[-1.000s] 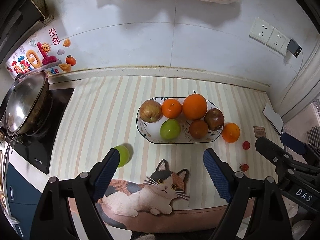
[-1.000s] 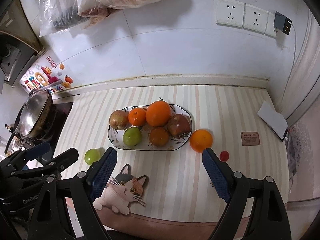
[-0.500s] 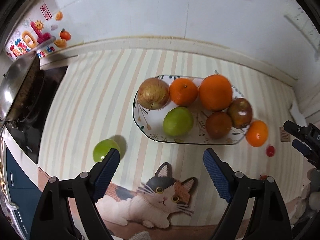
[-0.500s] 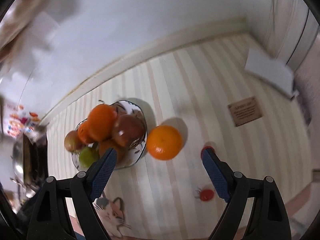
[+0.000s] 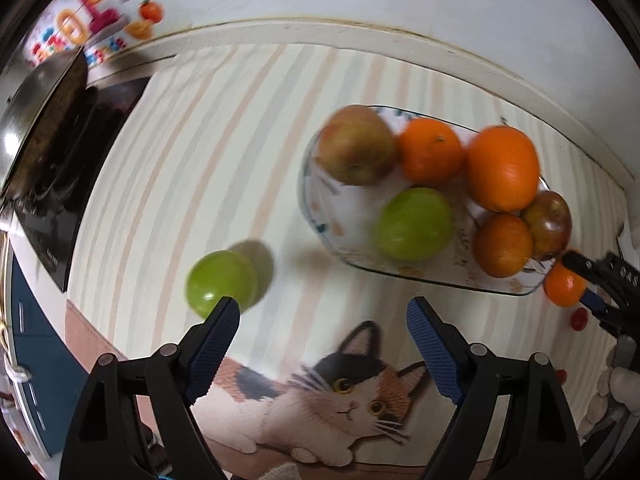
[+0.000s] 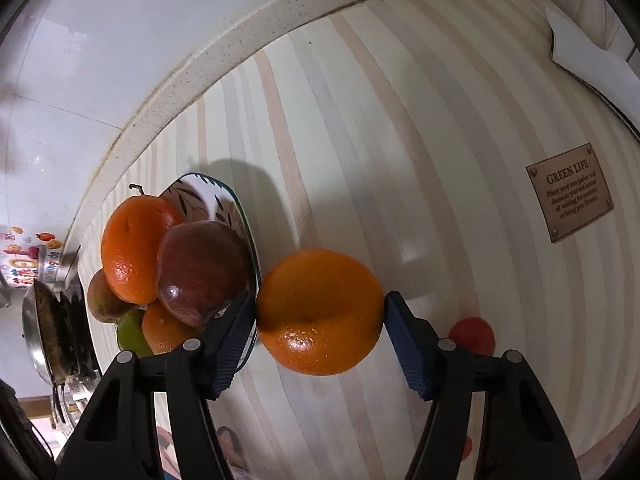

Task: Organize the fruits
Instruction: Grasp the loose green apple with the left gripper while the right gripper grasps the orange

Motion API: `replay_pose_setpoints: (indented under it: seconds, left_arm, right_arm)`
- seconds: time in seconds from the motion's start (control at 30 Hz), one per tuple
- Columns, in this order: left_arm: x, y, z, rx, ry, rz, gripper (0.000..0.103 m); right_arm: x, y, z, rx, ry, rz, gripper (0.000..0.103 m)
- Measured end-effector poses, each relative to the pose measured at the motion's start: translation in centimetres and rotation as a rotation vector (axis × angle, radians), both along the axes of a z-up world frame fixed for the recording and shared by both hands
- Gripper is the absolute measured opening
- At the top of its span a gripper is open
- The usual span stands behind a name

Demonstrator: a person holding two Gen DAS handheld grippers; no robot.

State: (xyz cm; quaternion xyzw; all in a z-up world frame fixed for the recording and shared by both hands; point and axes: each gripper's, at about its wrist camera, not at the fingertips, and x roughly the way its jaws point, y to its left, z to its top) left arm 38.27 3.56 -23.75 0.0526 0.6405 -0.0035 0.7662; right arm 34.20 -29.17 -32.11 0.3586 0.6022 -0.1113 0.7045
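right gripper (image 6: pixel 320 312): closing, pads flank loose orange (image 6: pixel 319 312) on counter (image 6: pixel 400 140)
left gripper (image 5: pixel 322 320): spread, empty
green fruit (image 5: pixel 221 283): by its left fingertip
plate (image 6: pixel 232 208): left of orange

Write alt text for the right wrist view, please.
The right gripper is closing its fingers around an orange on the striped counter, beside a plate piled with fruit. A small tomato lies just right.
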Motion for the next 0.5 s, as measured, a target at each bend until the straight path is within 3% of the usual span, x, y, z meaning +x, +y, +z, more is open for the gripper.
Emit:
replay_pose_setpoints:
  seconds: [0.23,0.33,0.5]
  left_arm:
    - [0.7,6.3,0.4,0.006,0.026,0.077,0.085]
    - [0.8,7.5,0.1,0.005,0.050,0.041,0.085]
    - [1.0,7.9,-0.9,0.073,0.058,-0.071,0.085]
  right_arm:
    - [-2.3,2.6,2.6,-0.035,-0.021,0.088,0.068]
    - [-3.5,5.2,3.5,-0.019,-0.024,0.158,0.068]
    - [-3.9,10.8,3.3,-0.010,-0.003,0.293,0.068]
